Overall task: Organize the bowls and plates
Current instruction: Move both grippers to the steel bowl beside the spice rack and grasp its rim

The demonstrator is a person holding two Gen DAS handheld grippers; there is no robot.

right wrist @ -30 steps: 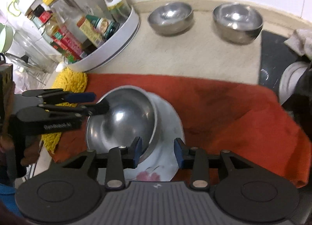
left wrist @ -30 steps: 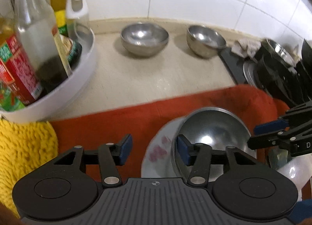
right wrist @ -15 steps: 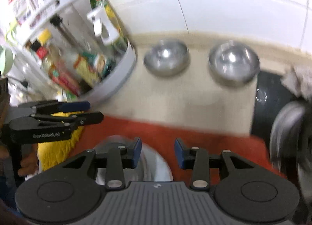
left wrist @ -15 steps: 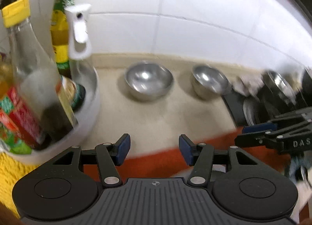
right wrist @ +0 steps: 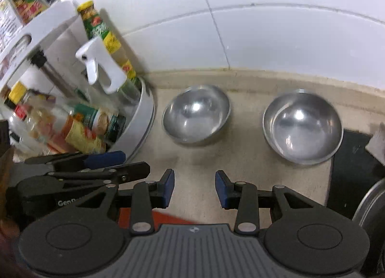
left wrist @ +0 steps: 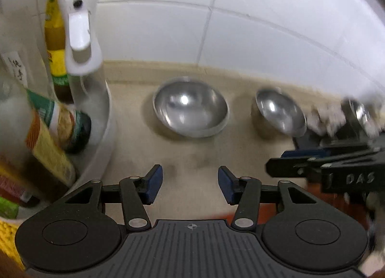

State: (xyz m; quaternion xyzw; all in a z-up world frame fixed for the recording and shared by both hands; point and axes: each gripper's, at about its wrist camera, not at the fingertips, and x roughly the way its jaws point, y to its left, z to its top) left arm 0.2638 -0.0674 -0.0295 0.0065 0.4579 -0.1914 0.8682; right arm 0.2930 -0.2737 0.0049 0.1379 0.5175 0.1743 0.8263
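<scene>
Bowls first: two round stainless steel ones sit on the pale speckled counter against the tiled wall, well apart from each other. The left bowl (right wrist: pixel 196 114) is shallow and mirror-bright inside; the right bowl (right wrist: pixel 302 126) is a touch deeper, with its near side at the edge of a black mat (right wrist: pixel 349 157). Both stand upright and empty ahead of my fingers.

My left gripper (left wrist: pixel 190 185) has just been closing a little, yet its blue-padded jaws stand partly open with only bare counter between them. My right gripper (right wrist: pixel 195 187) is narrower, also partly open, and holds nothing.

To the left is a white plastic turntable rack (right wrist: pixel 146 119), smooth and curved, crowded with glass bottles, labelled jars and a white spray bottle (left wrist: pixel 80 35); most labels are too blurred to read. A sliver of orange-red cloth (right wrist: pixel 144 217) shows under my right gripper, mostly hidden by its body. At the right edge of the left wrist view, a crumpled rag and something shiny are smeared by blur, and I cannot tell what they are.
</scene>
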